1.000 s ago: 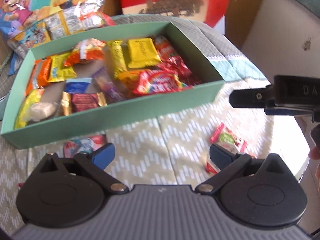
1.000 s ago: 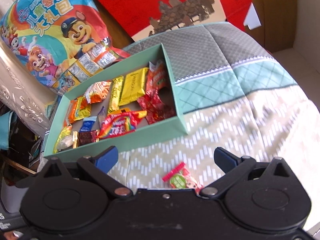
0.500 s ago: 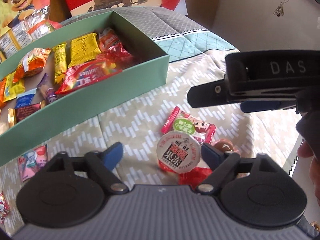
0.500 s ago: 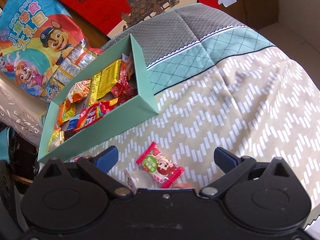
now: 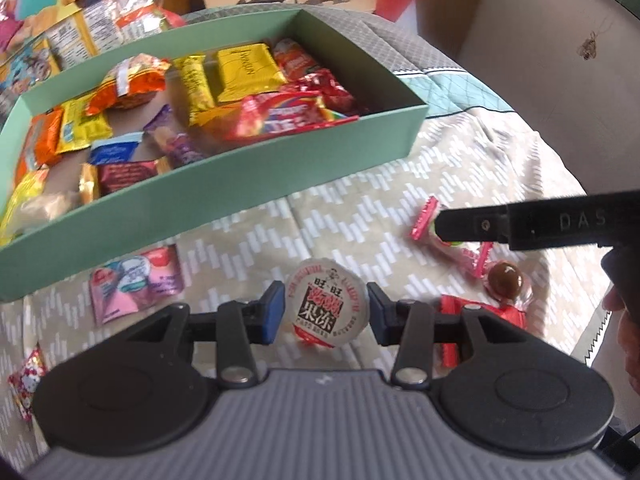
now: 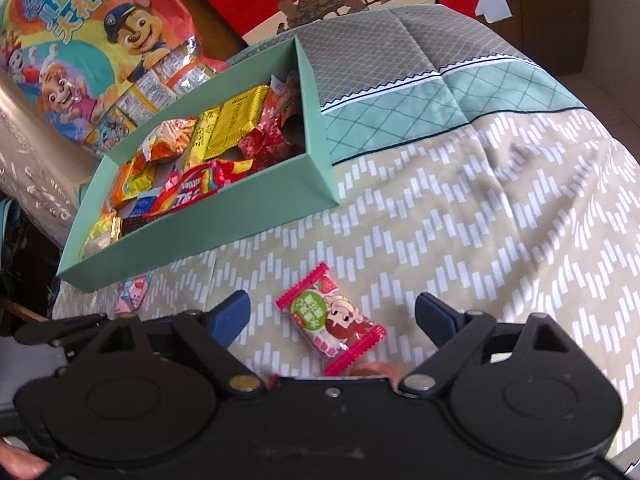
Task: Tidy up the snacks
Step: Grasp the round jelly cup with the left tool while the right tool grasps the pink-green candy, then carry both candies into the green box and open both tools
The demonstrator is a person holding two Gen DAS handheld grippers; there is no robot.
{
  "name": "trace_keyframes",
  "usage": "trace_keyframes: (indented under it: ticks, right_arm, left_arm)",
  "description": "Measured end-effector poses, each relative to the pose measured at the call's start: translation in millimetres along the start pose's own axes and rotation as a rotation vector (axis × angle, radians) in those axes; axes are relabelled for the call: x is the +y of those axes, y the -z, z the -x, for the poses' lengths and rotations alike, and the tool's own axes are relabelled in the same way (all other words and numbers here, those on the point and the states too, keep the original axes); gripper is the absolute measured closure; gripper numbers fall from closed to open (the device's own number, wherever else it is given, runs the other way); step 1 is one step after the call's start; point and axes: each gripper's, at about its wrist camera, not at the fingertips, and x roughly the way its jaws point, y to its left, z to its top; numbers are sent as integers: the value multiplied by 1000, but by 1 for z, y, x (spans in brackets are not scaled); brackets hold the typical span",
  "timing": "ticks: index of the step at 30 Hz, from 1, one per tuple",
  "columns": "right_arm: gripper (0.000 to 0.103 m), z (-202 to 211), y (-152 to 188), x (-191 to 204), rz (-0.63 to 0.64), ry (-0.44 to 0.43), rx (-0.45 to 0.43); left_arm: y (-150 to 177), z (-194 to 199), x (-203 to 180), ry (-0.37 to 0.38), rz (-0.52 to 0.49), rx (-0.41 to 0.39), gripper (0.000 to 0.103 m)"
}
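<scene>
Jelly cup [image 5: 327, 307] sits on the bed between our left hand-held gripper [image 5: 326, 312] closing pads, right hand-held gripper [image 6: 332, 316] narrowing over pink candy [image 6: 330, 322]; round lid may squirt out.

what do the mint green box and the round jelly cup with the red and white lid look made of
Mint green box: probably matte cardboard, with thin flat walls, crisp folded corners and no shine. Round jelly cup: likely translucent plastic under a printed peel-off film lid.
</scene>
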Motion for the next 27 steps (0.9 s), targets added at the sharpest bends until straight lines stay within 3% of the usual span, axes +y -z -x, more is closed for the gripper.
trace_keyframes:
  ticks: [6, 8, 9, 10, 19, 27]
  right_arm:
    - [29, -14, 15, 37, 242, 116, 5]
    - [45, -18, 20, 49, 341, 176, -5]
    - [63, -18, 21, 54, 369, 190, -8]
    - [73, -17, 20, 56, 366, 183, -2]
    - [75, -3, 5, 56, 237, 83, 27]
    - [75, 25, -28, 79, 213, -42, -31]
  left_arm:
    - [8, 7, 30, -4, 101, 1, 59]
    - [11, 6, 35, -7, 114, -2, 59]
    - [11, 6, 35, -6, 113, -4, 59]
    - [11, 6, 35, -6, 111, -6, 59]
    - [16, 14, 37, 1, 106, -27, 60]
    - [-1, 49, 57, 10, 133, -95, 60]
